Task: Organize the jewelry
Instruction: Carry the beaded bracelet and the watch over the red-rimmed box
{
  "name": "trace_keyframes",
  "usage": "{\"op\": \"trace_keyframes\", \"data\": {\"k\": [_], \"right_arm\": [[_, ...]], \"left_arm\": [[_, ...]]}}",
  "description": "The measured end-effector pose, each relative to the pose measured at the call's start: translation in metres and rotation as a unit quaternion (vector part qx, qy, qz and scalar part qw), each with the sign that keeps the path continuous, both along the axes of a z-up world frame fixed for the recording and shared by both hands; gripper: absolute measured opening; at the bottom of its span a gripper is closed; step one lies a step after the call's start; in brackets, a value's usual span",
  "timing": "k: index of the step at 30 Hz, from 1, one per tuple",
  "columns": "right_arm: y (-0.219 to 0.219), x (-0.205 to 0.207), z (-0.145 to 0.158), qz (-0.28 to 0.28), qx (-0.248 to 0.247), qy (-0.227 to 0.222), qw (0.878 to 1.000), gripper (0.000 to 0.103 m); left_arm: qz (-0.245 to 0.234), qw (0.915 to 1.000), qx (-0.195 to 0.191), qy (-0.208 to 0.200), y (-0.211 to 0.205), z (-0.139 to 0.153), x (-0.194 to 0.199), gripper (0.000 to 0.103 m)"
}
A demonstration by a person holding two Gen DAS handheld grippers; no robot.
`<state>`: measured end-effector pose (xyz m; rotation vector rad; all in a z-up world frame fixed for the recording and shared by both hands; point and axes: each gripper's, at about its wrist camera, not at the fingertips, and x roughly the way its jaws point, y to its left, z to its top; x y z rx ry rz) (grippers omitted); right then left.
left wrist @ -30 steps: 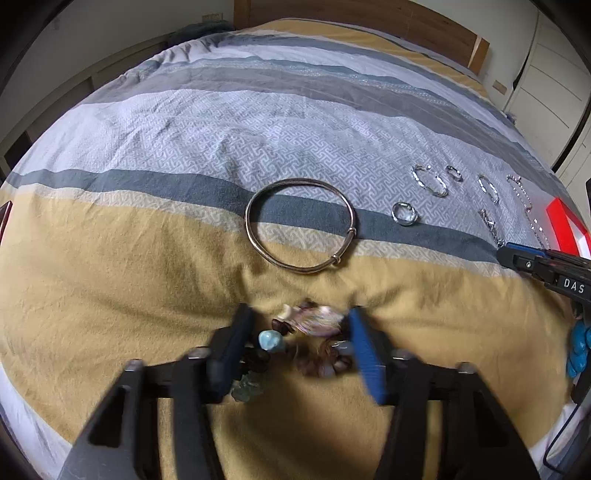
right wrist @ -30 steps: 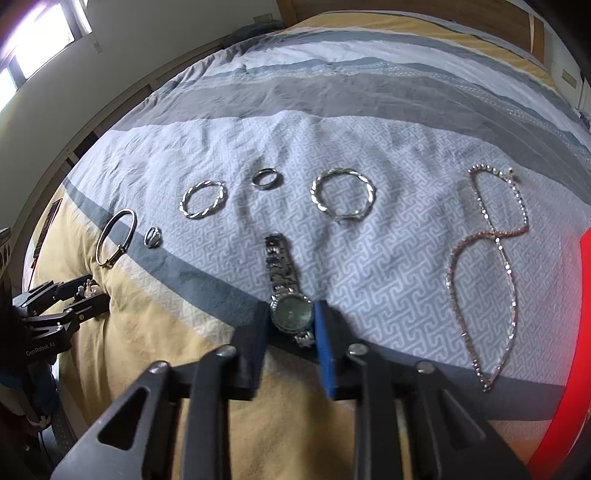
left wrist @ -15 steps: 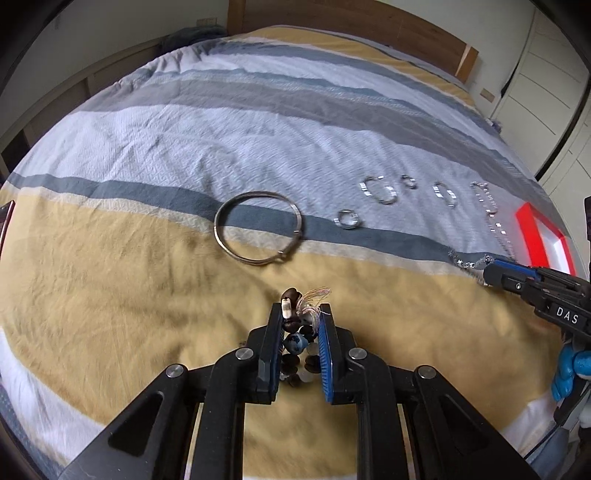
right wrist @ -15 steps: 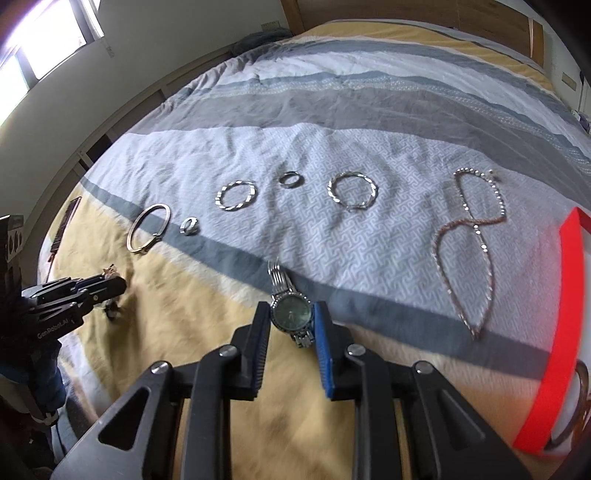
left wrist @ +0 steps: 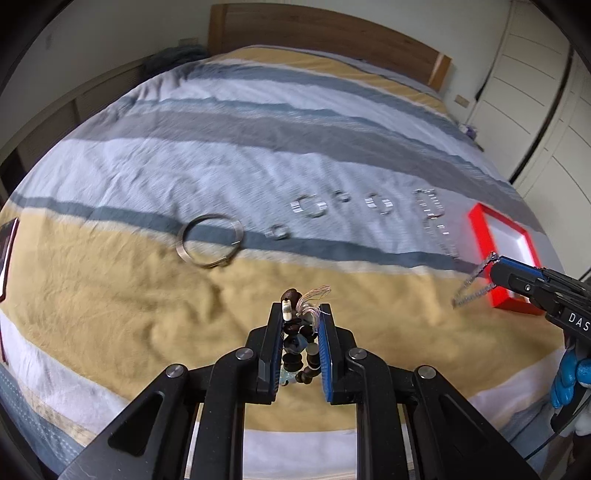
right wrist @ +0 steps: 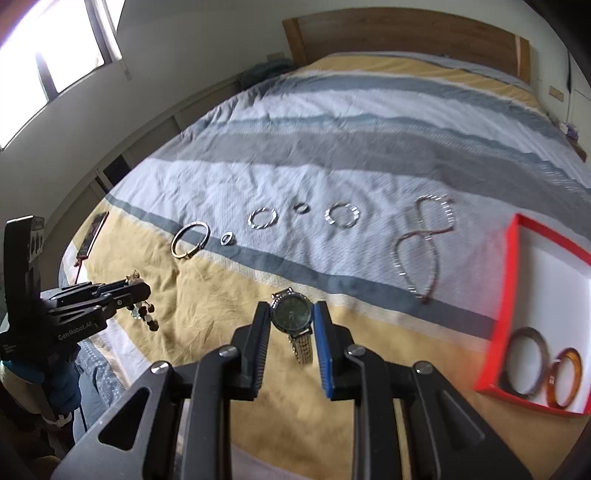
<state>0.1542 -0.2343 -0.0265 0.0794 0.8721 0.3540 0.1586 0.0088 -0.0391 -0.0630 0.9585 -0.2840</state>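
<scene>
Two claws, both loaded

Your left claw is clamped on a beaded bracelet, lifted off the bed. Your right claw grips a wristwatch by its dial, strap dangling. Right of the wristwatch sits the red box, holding two bangles. Beyond the wristwatch, rings, bracelets and a chain necklace lie on the bed.

Shiny metal watch, glossy dark wooden-looking bead bracelet, matt woven cloth bedspread, wood headboard.
</scene>
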Motion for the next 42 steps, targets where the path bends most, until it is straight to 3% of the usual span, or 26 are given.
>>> {"op": "trace_keyframes", "data": {"k": [9,19,23,28,36,42], "right_arm": [[-0.095,-0.031,0.044,-0.073,-0.01,-0.045,0.996,0.022],[-0.213,-0.011,0.053,-0.156,-0.045,-0.051,0.985,0.022],[-0.246,0.012,0.039,-0.173,-0.053,-0.039,0.983,0.022],[-0.278,0.046,0.007,-0.192,-0.058,-0.009,0.98,0.022],[-0.294,0.089,-0.048,-0.188,-0.079,0.042,0.978,0.022],[-0.291,0.097,-0.069,-0.177,-0.106,0.068,0.976,0.022]], "left_arm": [[-0.085,0.9957,-0.035,-0.01,-0.109,0.024,0.011,0.017],[-0.201,0.978,-0.046,-0.031,-0.273,0.042,0.05,0.017],[-0.221,0.9745,-0.032,-0.028,-0.323,0.031,0.073,0.017],[-0.231,0.973,-0.011,-0.005,-0.364,-0.003,0.102,0.017],[-0.235,0.9714,0.013,0.032,-0.379,-0.055,0.122,0.017],[-0.232,0.972,0.028,0.022,-0.386,-0.063,0.128,0.019]]}}
